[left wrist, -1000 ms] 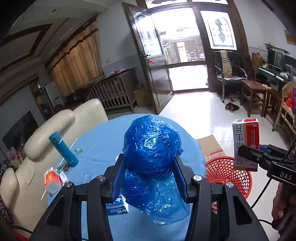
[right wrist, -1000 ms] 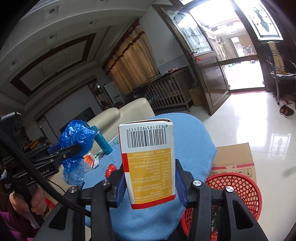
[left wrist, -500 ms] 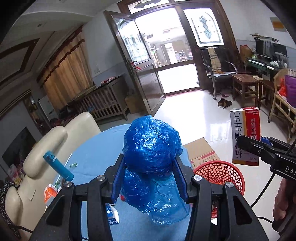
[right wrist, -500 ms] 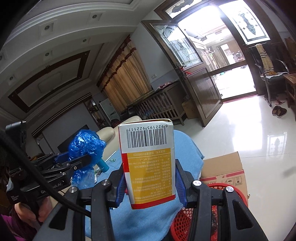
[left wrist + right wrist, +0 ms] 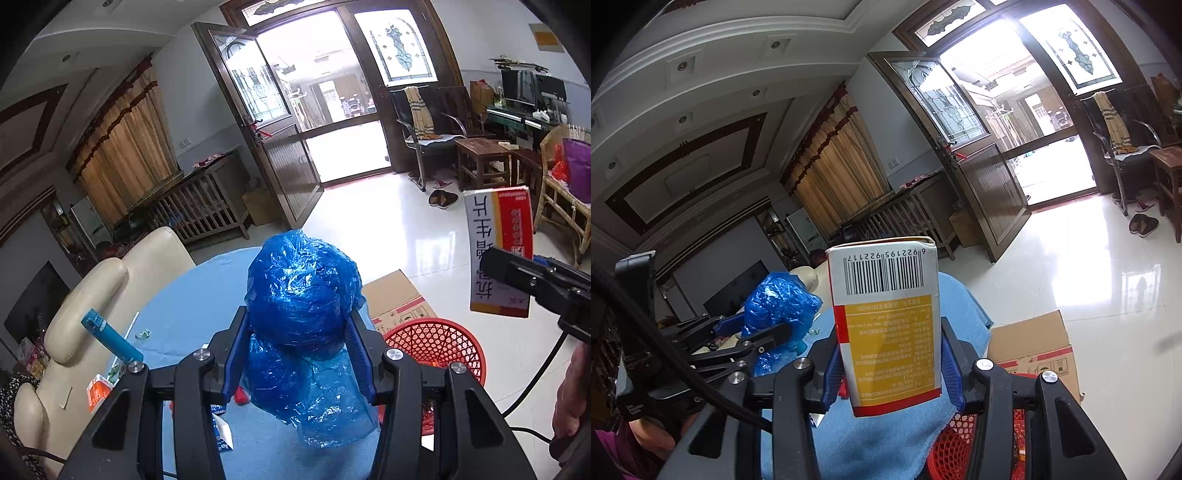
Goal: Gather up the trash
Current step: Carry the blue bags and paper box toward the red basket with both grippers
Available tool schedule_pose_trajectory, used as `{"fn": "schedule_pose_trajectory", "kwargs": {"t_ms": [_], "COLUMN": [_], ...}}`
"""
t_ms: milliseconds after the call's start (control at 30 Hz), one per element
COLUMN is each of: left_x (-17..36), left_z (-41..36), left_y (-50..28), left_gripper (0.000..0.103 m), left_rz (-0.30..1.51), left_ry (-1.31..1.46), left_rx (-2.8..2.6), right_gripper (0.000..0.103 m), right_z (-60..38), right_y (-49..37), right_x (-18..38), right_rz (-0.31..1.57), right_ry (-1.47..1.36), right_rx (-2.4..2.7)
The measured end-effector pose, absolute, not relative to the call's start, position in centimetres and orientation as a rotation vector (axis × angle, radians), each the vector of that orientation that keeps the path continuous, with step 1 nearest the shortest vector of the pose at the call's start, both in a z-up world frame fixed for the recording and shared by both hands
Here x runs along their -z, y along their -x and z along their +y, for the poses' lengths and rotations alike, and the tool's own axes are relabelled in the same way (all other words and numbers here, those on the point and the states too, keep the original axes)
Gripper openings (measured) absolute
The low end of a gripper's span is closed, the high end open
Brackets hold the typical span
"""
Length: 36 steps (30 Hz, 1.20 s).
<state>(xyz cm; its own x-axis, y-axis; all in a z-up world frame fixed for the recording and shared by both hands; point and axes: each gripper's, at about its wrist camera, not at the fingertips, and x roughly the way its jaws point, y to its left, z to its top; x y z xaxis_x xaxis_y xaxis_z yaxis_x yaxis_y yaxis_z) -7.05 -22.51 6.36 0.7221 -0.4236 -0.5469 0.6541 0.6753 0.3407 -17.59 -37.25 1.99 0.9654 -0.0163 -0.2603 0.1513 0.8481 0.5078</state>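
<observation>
Hand-held gripper count: two, both loaded. Left hand-held gripper (image 5: 299, 354) is clamped on one crumpled blue plastic bag (image 5: 303, 295); the wad bulges above the blue pads and a loose tail hangs below them. Right hand-held gripper (image 5: 890, 360) is clamped on one carton box (image 5: 886, 321), pads on its two narrow sides.

Carton long axis is vertical, barcode end up, printing upside down. From the left wrist view it hangs in the air to the right, above the floor and just past the one red mesh basket (image 5: 439, 343).

One flattened cardboard box (image 5: 399, 299) lies on the floor behind the basket. One blue lighter-shaped tube (image 5: 110, 339) sits tilted on the blue tabletop (image 5: 192, 295), with a few small wrappers near it.

Pose: left gripper angled down over the tabletop edge, bag held clear of the surface. Right gripper closer to level, carton upright, held beside the tabletop and over the basket rim. Part of a hand shows at the right edge of the left view.
</observation>
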Motion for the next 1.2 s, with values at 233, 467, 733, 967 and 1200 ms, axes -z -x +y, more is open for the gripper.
{"fn": "schedule_pose_trajectory", "kwargs": {"t_ms": [233, 467, 733, 967, 1200], "left_x": [-6.3, -6.1, -5.9, -4.7, -2.9], "left_z": [-22.7, -23.1, -23.7, -24.0, -24.6], "left_y": [6.9, 6.8, 6.4, 5.4, 4.0], "left_gripper": [0.052, 0.052, 0.052, 0.052, 0.052], "left_rz": [0.456, 0.471, 0.503, 0.593, 0.718], "left_ry": [-0.561, -0.572, -0.576, -0.536, -0.494], "left_rx": [0.652, 0.671, 0.7, 0.791, 0.862], "right_gripper": [0.049, 0.049, 0.049, 0.049, 0.049], "right_z": [-37.0, -36.6, -36.3, -36.7, -38.1], "right_y": [19.2, 20.1, 21.1, 20.9, 20.5], "right_x": [-2.5, -2.8, -3.4, -3.1, -2.0], "right_rz": [0.235, 0.228, 0.212, 0.263, 0.329], "right_ry": [-0.549, -0.562, -0.56, -0.58, -0.641], "right_rx": [0.108, 0.126, 0.137, 0.177, 0.217]}}
